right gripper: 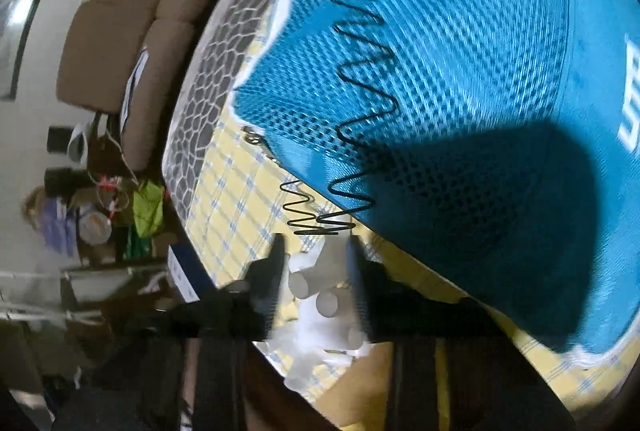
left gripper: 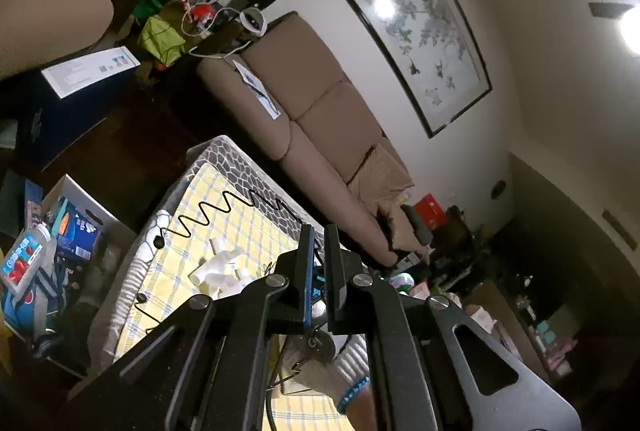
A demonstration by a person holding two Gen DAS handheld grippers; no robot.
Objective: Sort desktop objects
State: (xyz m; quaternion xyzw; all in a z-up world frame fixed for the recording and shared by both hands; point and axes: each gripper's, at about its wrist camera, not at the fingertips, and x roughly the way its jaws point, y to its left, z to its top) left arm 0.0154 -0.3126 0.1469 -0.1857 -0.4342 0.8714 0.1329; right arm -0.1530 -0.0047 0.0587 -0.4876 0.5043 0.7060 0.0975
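white pipe fittings (right gripper: 320, 295) lie between right gripper (right gripper: 316, 255) fingers (right gripper: 276, 271).

In the left wrist view, a heap of pipe fittings (left gripper: 222, 271) lies on the worktop (left gripper: 240, 223) just left of the jaws, a wire rack (left gripper: 224, 209) beyond it, a sofa (left gripper: 320, 119) behind. In the right wrist view, fittings (right gripper: 320, 295) lie between the jaws, a mesh shoe (right gripper: 460, 91) ahead.

My table (left gripper: 208, 155) is wearing a yellow checked cloth (left gripper: 240, 227). White pipe fittings (left gripper: 224, 271), a black wire rack (left gripper: 224, 209) and a blue mesh shoe (right gripper: 460, 71) are lying on it.
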